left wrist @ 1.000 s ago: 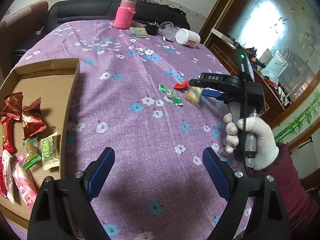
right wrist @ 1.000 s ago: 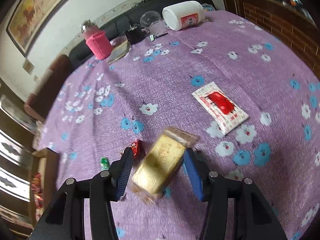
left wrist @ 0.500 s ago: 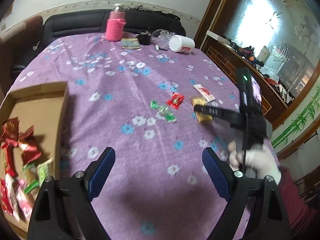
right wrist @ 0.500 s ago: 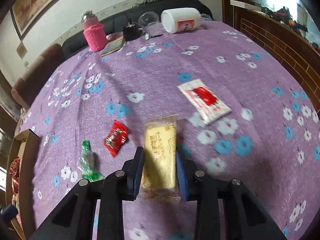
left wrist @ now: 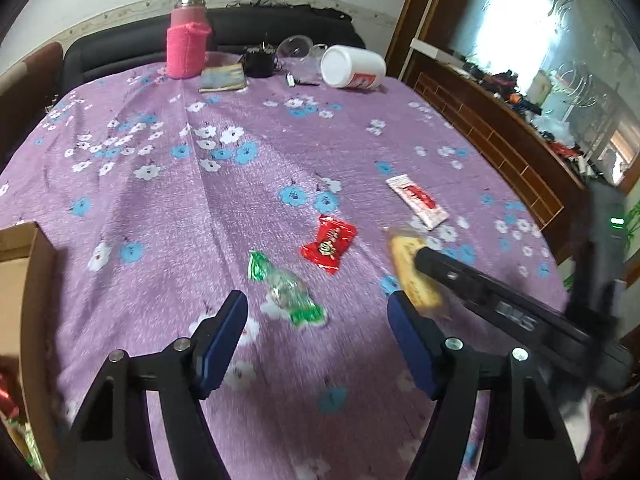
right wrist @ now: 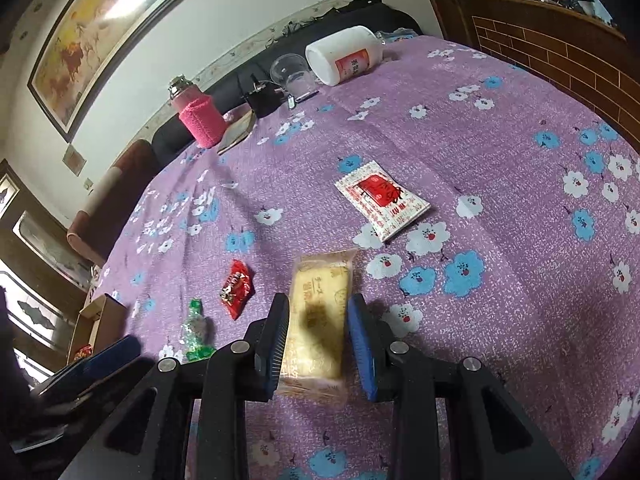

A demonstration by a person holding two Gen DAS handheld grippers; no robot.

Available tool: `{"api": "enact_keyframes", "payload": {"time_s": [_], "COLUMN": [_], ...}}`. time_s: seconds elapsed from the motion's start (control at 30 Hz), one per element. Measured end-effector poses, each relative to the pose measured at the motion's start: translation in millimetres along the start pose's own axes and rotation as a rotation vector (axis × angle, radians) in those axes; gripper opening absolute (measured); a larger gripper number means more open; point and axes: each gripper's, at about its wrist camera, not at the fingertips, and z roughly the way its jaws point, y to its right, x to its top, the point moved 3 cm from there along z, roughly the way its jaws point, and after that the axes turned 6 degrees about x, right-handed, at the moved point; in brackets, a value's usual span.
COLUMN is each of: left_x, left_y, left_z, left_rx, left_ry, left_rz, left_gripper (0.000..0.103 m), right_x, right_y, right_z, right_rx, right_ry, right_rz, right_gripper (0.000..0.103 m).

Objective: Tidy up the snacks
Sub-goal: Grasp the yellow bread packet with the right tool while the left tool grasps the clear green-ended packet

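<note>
Change, right gripper (right wrist: 318, 334): its jaws stood wide around the yellow cake (right wrist: 318, 312) a second ago; they have since drawn in and now stand clamped on its sides
Change, left gripper (left wrist: 316, 336): it has swung away from the box (left wrist: 24, 280) toward the loose snacks; the green candy (left wrist: 286, 292), formerly far ahead, now lies just beyond its fingertips
Meaning for task: one snack appears secured for carrying; a second pickup looks to be starting
Right gripper state: grasping the yellow cake, pads pressed on the wrapper, narrow opening
Left gripper state: jaws closing, partly open, nothing between the pads, touching nothing
Yellow cake location: on the purple tabletop (right wrist: 500, 152), between the right jaws
Other snacks: red candy (left wrist: 329, 249) just beyond the green candy; white-and-red packet (right wrist: 382, 199) farther out, apart
Box: at the left tabletop edge, some snacks inside
</note>
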Motion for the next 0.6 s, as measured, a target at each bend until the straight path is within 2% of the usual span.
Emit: {"api": "enact_keyframes", "payload": {"time_s": [0.1, 0.2, 0.27, 0.3, 0.37, 0.47, 0.53, 0.6], "left_x": [1.3, 1.4, 1.1, 0.6, 1.5, 3.8, 5.8, 7.1], "left_y": [1.7, 4.1, 5.1, 5.3, 4.1, 2.7, 3.9, 7.5], "left_z": [13.6, 26.1, 33.2, 36.1, 38.1, 40.0, 41.2, 42.7], "left_rx": [0.029, 0.046, 0.041, 0.039, 0.036, 0.034, 0.041, 0.038], "left_ry": [-0.008, -0.031, -0.05, -0.056, -0.047, -0.05, -0.052, -0.05], "left_rz": [0.016, 0.04, 0.05, 0.052, 0.053, 0.045, 0.049, 0.06], "left_gripper": [0.071, 0.052, 0.036, 0.033, 0.032, 0.032, 0.034, 0.041], "right_x": [0.0, 0.2, 0.6, 0.7, 1.3, 1.1, 0.0, -1.0], "right_y": [-1.9, -3.6, -5.4, -5.9, -4.9, -0.9, -1.3, -3.8], "right_z": [0.0, 1.5, 2.0, 2.2, 2.9, 5.2, 7.8, 8.6], "right_rx": [0.008, -0.002, -0.008, -0.012, -0.012, -0.031, -0.032, -0.045], "right_ry": [-0.001, -0.009, -0.011, -0.012, -0.015, -0.027, -0.037, -0.037], "right_rz": [-0.009, -0.021, -0.031, -0.031, -0.027, -0.014, -0.018, -0.039], "right_gripper": [0.031, 0.031, 0.031, 0.031, 0.034, 0.051, 0.051, 0.051]}}
